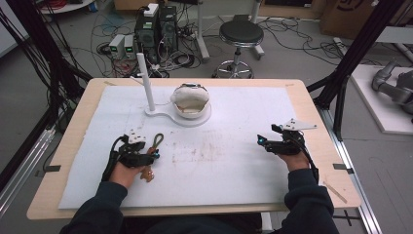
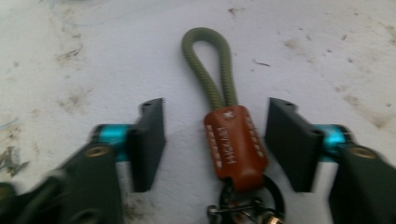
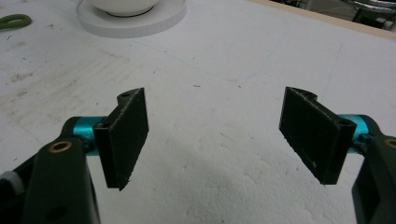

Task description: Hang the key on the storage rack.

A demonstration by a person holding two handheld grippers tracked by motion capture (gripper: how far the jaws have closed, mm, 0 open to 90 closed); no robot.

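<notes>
The left hand-held gripper point(image 2: 215, 144) stands wide open with a keychain strap point(image 2: 231, 133), olive cord loop and brown leather tab, lying on the desk point(image 1: 234, 161) between its jaws untouched, while the right hand-held gripper point(image 3: 217, 135) stands wide open, holding nothing.

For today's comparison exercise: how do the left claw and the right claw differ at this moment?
The left claw has a keychain lying between its open jaws, while the right claw has only bare white mat between its jaws. The left claw sits near the keychain, the right claw far from it. Both are open and hand-held.
</notes>
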